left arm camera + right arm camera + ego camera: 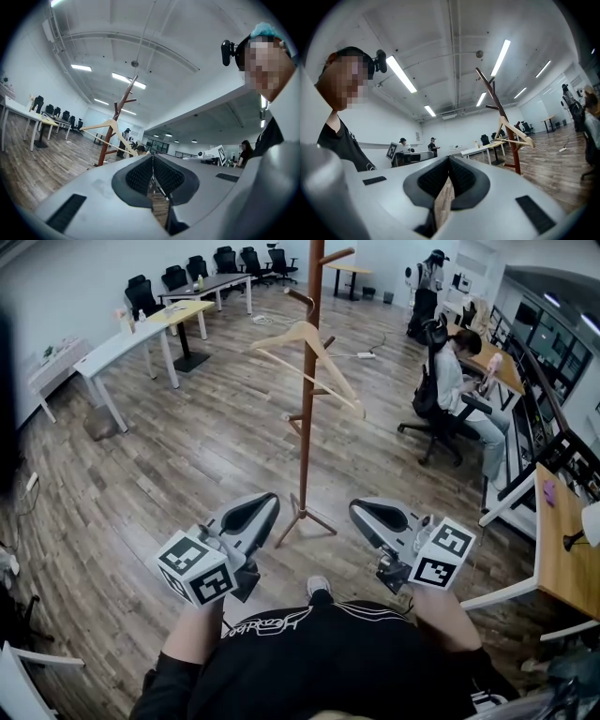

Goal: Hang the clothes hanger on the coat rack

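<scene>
A light wooden clothes hanger (305, 341) hangs from a peg on the tall brown coat rack (308, 418), which stands on the wooden floor straight ahead of me. Both grippers are held low and close to my body, short of the rack's feet. My left gripper (266, 505) is shut with nothing between its pads, and so is my right gripper (362, 512). In the left gripper view the hanger (106, 126) shows on the rack (114, 129) beyond the closed jaw tips (152, 158). The right gripper view has the hanger (513, 136) on the rack (503, 123) past its closed tips (449, 161).
White desks (120, 345) and black office chairs (174, 277) line the back left. A person sits on a chair (454, 381) at the right and another stands (427, 292) further back. A wooden desk (561, 554) is at my right. A power strip (366, 355) lies behind the rack.
</scene>
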The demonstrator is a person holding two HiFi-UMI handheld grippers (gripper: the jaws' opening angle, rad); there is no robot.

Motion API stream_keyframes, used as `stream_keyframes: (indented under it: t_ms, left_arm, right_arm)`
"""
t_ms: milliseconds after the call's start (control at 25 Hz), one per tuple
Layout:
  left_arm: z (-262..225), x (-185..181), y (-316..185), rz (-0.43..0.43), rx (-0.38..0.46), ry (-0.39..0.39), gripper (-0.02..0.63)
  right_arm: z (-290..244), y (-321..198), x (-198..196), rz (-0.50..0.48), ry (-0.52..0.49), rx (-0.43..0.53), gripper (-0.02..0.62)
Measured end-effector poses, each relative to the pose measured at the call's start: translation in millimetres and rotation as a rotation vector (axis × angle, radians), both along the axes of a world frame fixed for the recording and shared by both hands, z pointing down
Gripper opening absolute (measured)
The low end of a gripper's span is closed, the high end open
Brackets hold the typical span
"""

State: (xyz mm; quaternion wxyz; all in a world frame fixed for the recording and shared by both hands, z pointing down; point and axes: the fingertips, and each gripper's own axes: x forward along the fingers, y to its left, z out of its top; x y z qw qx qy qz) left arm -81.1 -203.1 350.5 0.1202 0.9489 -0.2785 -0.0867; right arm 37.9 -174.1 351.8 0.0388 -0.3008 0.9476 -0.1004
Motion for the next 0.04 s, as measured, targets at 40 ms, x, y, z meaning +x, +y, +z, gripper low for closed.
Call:
stream_keyframes:
  t_ms: [40]
  left_arm:
    - [0.1,0.3,0.3,0.000,0.000,0.000,0.009]
  right_arm:
    - [0.3,0.2,0.2,0.000,0.000,0.000,0.040]
